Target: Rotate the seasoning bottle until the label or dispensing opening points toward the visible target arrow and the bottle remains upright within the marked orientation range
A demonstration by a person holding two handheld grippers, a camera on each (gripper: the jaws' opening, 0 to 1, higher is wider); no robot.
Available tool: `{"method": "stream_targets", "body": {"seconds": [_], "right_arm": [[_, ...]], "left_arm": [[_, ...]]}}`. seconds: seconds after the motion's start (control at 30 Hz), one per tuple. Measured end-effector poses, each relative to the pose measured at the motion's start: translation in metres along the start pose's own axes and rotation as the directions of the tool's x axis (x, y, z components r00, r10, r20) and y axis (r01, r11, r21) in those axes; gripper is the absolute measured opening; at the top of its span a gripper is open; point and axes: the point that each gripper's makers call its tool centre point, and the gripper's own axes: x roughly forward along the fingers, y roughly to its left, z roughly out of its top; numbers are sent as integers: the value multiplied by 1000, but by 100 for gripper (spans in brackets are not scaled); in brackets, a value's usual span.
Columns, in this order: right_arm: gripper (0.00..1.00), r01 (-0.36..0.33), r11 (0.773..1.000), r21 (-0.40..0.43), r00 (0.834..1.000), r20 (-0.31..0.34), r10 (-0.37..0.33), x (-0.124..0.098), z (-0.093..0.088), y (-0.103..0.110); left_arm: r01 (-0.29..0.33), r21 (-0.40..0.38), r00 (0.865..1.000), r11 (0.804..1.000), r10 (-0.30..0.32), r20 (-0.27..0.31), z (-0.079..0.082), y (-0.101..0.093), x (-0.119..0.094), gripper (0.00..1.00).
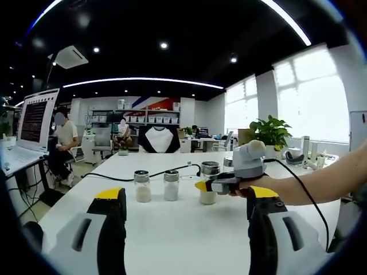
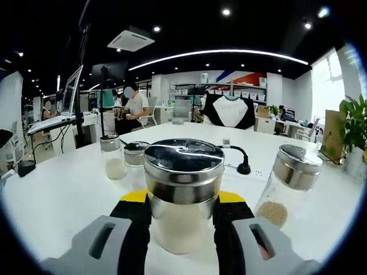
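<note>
Because the right gripper has its jaws around the seasoning bottle low on the glass body, with the steel lid standing well above the yellow-tipped pads, the main risk is a tilt: any twist of the wrist that is not square to the white table could lean the bottle out of upright. Whether the pads actually press the glass I cannot tell; they sit just beside it on both sides, and a loose hold would let the bottle slip instead of turning with the jaws. From the left gripper view, the right gripper reaches in from the right and meets the same bottle near the table's middle, held by a person's hand. A second bottle stands just to the right and two smaller jars sit near on the left, so a wide sweep could knock them. A black cable lies behind. No arrow or marking is visible to me, so overshooting the heading is likely. The left gripper hangs released, jaws apart over bare table, well short of the two jars.
</note>
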Motion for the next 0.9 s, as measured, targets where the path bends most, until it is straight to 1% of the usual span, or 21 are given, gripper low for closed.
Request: {"method": "stream_targets", "body": {"seconds": [0.07, 0.23, 0.3, 0.33, 0.43, 0.6, 0.7, 0.83, 0.9], "right_arm": [[41, -9, 1000, -3, 1000, 9, 9, -4, 0, 2], [40, -26, 1000, 0, 1000, 5, 26, -12, -3, 5], [40, -27, 1000, 1, 1000, 5, 27, -14, -4, 5], [40, -34, 999, 1, 999, 5, 34, -15, -4, 5], [40, -53, 999, -4, 999, 11, 53, -20, -6, 8], [40, -73, 997, -2, 997, 13, 73, -36, -11, 15], [40, -85, 996, -9, 996, 27, 86, -42, -13, 18], [40, -114, 993, -13, 993, 12, 114, -51, -15, 23], [40, -127, 992, -16, 992, 15, 127, -55, -16, 26]], "left_arm": [[-4, 2, 1000, 1000, 4, 0, 0, 1, 0, 91], [-8, -1, 1000, 1000, 8, -3, -1, 3, -1, 92], [2, 25, 1000, 1000, -2, -20, -2, 1, -1, 92], [1, 40, 1000, 999, 0, -19, -1, 0, -1, 92], [5, 28, 1000, 1000, -5, -9, 1, -1, -1, 92], [10, 31, 1000, 999, -10, -8, 2, -3, 0, 92], [2, 39, 1000, 999, -2, -1, 2, -2, 0, 97], [6, 17, 1000, 1000, -6, 2, 1, -1, 0, 97], [2, 17, 1000, 1000, -2, 2, 1, 0, 0, 97]]}}
